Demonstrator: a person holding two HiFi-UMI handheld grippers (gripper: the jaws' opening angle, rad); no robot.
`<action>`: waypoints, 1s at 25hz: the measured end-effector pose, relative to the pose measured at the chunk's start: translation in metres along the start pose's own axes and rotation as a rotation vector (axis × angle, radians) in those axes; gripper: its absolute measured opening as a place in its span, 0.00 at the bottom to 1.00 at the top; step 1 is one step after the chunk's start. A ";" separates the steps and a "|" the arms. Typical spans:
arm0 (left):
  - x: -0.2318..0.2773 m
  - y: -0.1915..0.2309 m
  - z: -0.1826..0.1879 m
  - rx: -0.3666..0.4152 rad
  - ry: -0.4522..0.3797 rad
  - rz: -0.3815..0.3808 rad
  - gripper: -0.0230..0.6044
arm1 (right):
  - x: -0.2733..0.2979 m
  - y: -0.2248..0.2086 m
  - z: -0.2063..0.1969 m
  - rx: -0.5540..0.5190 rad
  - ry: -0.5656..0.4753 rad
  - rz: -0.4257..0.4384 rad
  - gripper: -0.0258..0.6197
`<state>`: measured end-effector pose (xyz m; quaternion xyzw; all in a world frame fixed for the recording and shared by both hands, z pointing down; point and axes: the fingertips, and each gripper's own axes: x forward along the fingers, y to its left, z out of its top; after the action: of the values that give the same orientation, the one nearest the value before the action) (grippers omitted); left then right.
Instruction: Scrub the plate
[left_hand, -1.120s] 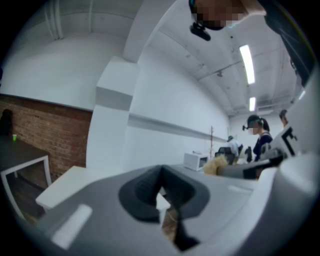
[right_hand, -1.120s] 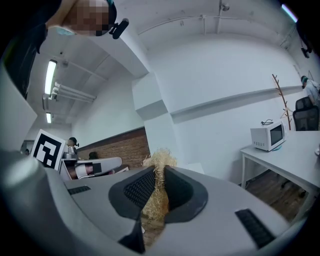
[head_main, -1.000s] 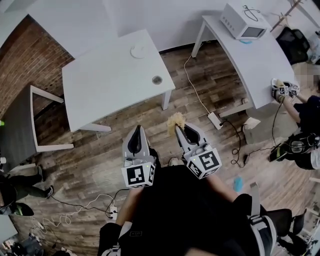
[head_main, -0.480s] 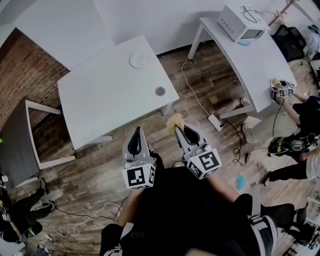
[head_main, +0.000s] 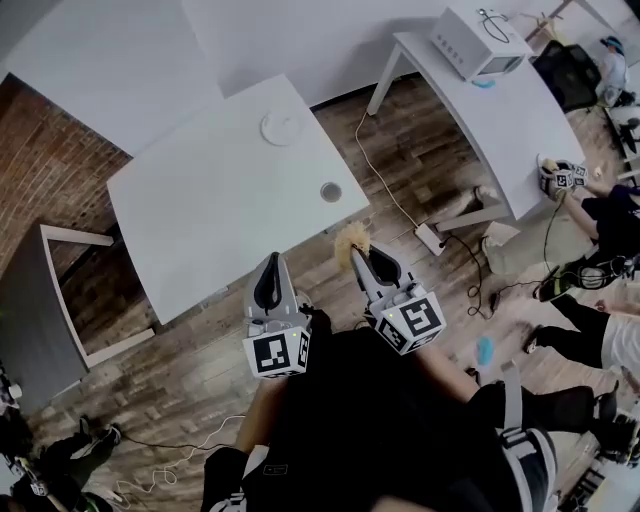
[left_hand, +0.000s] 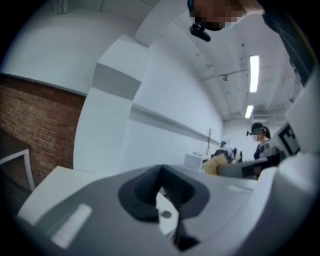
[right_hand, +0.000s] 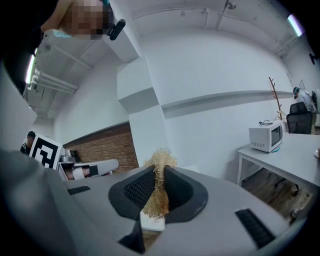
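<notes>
A small white plate (head_main: 283, 127) lies at the far side of a white table (head_main: 210, 215) in the head view, well ahead of both grippers. My right gripper (head_main: 358, 257) is shut on a straw-coloured scrubber (head_main: 349, 240); in the right gripper view the scrubber (right_hand: 159, 172) sticks up between the dark pads. My left gripper (head_main: 269, 262) is held beside it, jaws together with nothing between them. Both hover over the wooden floor, just short of the table's near edge. The left gripper view shows the table top (left_hand: 55, 182) beyond its jaws.
A small round grey object (head_main: 330, 192) sits near the table's right edge. A second white table (head_main: 520, 110) at the right carries a microwave (head_main: 478, 40). A power strip (head_main: 432, 240) and cables lie on the floor. People (head_main: 600, 220) stand at the right; a brick wall (head_main: 45, 185) is at the left.
The white table and plate have slid down and nearer in the head view as the person comes closer. Both grippers keep their pose, the scrubber still held.
</notes>
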<state>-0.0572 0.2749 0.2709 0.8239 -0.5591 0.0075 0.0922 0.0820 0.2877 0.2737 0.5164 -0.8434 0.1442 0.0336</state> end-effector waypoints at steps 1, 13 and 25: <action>0.002 0.005 0.001 0.001 0.000 -0.009 0.04 | 0.004 0.002 0.001 0.002 -0.002 -0.009 0.12; 0.005 0.040 0.006 -0.008 -0.001 -0.057 0.04 | 0.035 0.026 0.006 0.028 -0.020 -0.038 0.12; 0.045 0.055 0.005 0.001 0.019 -0.029 0.04 | 0.079 0.001 0.015 0.043 -0.034 -0.030 0.12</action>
<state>-0.0920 0.2132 0.2792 0.8319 -0.5462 0.0143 0.0969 0.0459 0.2154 0.2758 0.5322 -0.8326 0.1530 0.0103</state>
